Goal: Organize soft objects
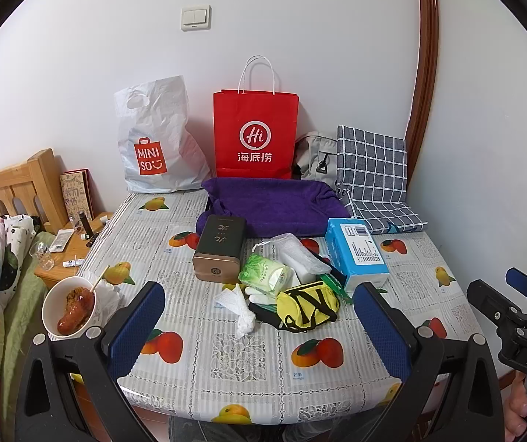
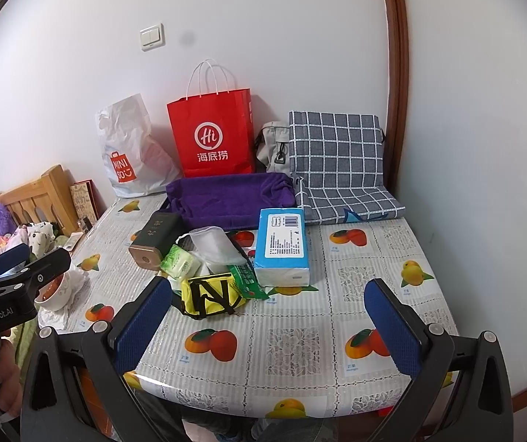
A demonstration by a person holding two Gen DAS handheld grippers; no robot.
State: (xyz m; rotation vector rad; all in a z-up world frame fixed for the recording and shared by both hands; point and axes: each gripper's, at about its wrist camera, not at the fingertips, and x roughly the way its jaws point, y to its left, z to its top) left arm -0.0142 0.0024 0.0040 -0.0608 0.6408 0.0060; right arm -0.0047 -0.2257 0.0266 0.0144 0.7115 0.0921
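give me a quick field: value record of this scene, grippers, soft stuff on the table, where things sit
left hand-held gripper: open, holds nothing, above near table edge
right hand-held gripper: open, holds nothing
table: fruit-print cover
soft pile: yellow pouch, green tissue pack, white mesh bag, white glove, clustered mid-table
blue tissue pack: right of the pile
purple towel: behind the pile
dark tin: left of the pile
back wall: red bag, white bag, checked cushion
bowl: left table edge, food inside
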